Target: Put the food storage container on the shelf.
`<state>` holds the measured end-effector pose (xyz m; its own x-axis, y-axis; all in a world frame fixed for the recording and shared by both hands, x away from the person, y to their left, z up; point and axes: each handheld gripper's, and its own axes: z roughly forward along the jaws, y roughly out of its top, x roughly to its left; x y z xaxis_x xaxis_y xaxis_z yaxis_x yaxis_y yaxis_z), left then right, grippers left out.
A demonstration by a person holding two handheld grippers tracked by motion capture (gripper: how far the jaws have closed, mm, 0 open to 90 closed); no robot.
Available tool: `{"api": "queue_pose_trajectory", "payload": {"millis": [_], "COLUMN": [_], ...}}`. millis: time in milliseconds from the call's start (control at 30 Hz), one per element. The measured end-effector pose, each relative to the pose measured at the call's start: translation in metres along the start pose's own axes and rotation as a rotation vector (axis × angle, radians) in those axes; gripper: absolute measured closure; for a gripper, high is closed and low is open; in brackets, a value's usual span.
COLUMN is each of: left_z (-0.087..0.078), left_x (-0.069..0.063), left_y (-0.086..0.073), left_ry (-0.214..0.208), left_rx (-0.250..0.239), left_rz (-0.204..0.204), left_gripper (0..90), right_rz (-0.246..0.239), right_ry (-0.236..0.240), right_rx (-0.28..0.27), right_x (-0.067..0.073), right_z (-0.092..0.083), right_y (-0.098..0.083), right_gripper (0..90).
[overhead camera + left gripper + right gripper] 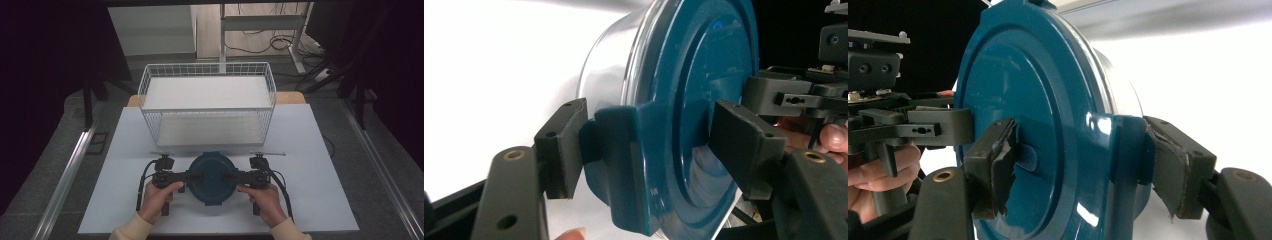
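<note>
A round clear container with a teal lid rests on the white table near its front edge. My left gripper comes in from the left, and its pads press on the lid's side latch and on the lid top. My right gripper comes in from the right the same way, with one pad on the lid top and the other behind the opposite latch. Each gripper view shows the other gripper beyond the lid. A hand holds each gripper's handle.
A white wire basket with a white floor stands just behind the container, open at the top. The white table top extends to both sides. Dark floor and metal rails flank the table.
</note>
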<state>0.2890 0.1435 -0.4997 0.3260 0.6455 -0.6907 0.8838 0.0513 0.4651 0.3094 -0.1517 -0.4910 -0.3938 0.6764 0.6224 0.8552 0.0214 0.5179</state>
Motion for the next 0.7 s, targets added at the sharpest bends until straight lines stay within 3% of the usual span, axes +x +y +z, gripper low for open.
{"api": "queue_pose_trajectory", "payload": {"millis": [700], "left_z": [-0.0054], "left_x": [-0.0061], "left_y": [0.0070], "left_ry": [-0.002], "left_rx": [-0.006], "left_rz": [0.019], "left_gripper": [34.9], "right_rz": [-0.027], "right_ry": [0.008], "right_rx": [-0.030], "right_x": [0.0038], "right_z": [-0.0058], "right_y": [0.0045], "right_gripper": [33.4]}}
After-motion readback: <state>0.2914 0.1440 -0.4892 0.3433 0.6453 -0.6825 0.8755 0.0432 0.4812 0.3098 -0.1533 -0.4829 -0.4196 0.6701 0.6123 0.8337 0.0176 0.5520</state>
